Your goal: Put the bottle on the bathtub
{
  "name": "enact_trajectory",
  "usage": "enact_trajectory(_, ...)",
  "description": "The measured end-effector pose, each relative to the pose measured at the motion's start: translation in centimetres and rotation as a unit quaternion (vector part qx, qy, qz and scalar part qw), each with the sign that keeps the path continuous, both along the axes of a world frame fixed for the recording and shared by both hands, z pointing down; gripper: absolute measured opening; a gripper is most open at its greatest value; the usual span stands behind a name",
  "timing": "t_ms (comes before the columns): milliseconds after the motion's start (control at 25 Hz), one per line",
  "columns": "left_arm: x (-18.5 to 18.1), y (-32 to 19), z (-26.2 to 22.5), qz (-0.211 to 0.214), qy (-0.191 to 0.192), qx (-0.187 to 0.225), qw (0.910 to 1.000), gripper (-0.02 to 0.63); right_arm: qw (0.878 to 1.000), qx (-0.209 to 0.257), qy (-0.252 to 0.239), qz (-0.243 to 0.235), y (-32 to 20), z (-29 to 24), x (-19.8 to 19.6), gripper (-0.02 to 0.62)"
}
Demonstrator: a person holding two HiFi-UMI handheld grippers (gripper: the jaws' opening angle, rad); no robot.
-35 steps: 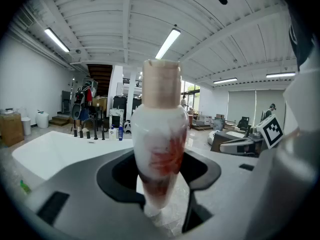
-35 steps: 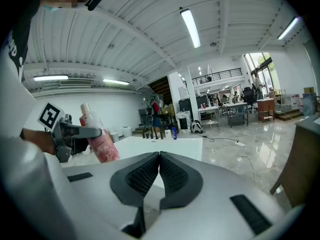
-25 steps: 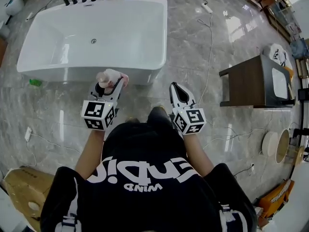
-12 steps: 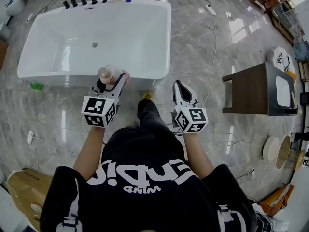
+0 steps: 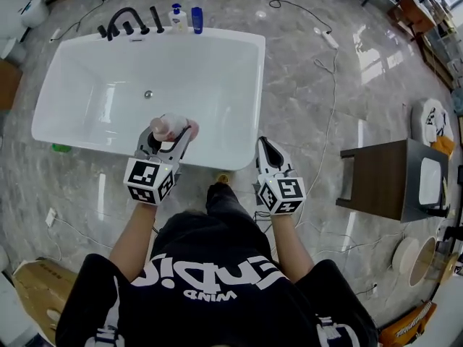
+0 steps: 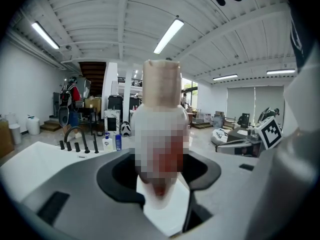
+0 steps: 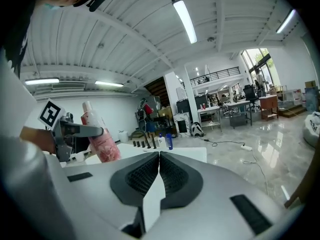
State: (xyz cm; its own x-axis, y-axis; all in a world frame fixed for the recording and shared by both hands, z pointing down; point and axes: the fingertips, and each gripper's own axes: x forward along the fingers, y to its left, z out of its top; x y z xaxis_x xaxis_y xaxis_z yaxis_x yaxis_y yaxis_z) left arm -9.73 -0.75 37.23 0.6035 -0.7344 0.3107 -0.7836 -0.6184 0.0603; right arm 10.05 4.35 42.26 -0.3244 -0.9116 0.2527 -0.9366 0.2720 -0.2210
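bottle (image 6: 161,134) between left gripper (image 5: 160,149) jaws (upright)

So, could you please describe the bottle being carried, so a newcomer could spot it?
Find the white bathtub; by its near rim the left gripper grips the bottle. It's pink with a pale cap, unlike the white bottle and blue bottle by the tap.

Head view, 6 o'clock: my black shirt (image 5: 206,280) has white print, upside down. The big letters can't be read for sure; the small line by them looks like "WIND".

Cubes on my left gripper (image 5: 168,132) and right gripper (image 5: 266,144): black-and-white square code markers, no letters.

Right gripper view, 9 o'clock: bottle (image 7: 102,141) with pink label, wording too small to read.
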Motion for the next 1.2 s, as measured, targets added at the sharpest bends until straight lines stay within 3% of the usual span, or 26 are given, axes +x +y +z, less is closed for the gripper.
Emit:
enact_trajectory(480, 1.8, -10.9, 0.5, -0.012, -0.005, -0.012, 0.9999, 0.229, 0.999, -0.009, 0.000, -0.031, -11.3, 0.2, 0.5, 0.026)
enact_trajectory(1200, 4.8, -29.5, 10.0, 0.039, -0.014, -0.017, 0.9990, 0.229, 1.000, -0.017, 0.014, -0.018, -26.6, 7.9, 0.1, 0.026)
